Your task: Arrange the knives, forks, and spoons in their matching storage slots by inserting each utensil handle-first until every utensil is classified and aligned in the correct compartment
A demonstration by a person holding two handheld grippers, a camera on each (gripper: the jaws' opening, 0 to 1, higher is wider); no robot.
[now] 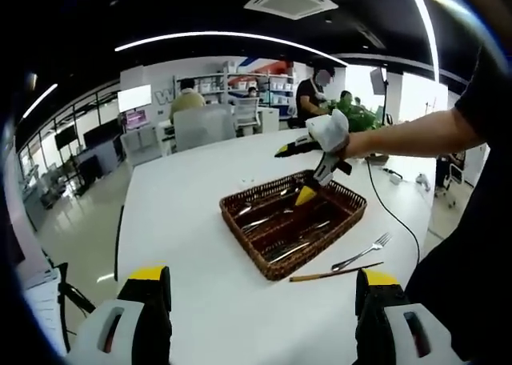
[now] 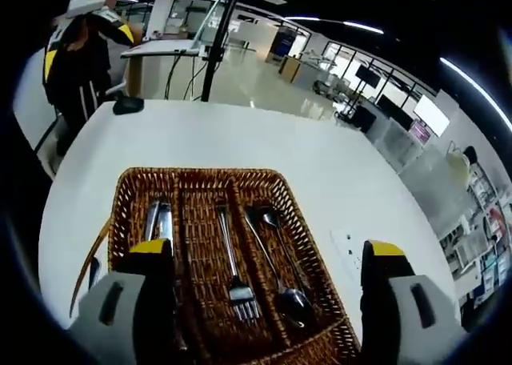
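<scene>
Your left gripper (image 1: 260, 301) and right gripper (image 2: 268, 281) have fingers spread; your basket (image 1: 276, 270) sits mid-surface (image 1: 184, 221), a fork (image 1: 364, 253) outside.

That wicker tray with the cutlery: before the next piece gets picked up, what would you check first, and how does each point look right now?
1. Left claw open and empty: ok.
2. Right claw open and empty, over the wicker tray: ok.
3. Fork outside the tray, lying free on the table: ok, nothing covers it.
4. Brown-handled utensil beside that fork: cannot tell whether it is a knife.
5. Tray compartments sorted, with a fork in the middle and spoons beside it: ok.
6. All the cutlery put away: not ok, two pieces remain on the table.
</scene>
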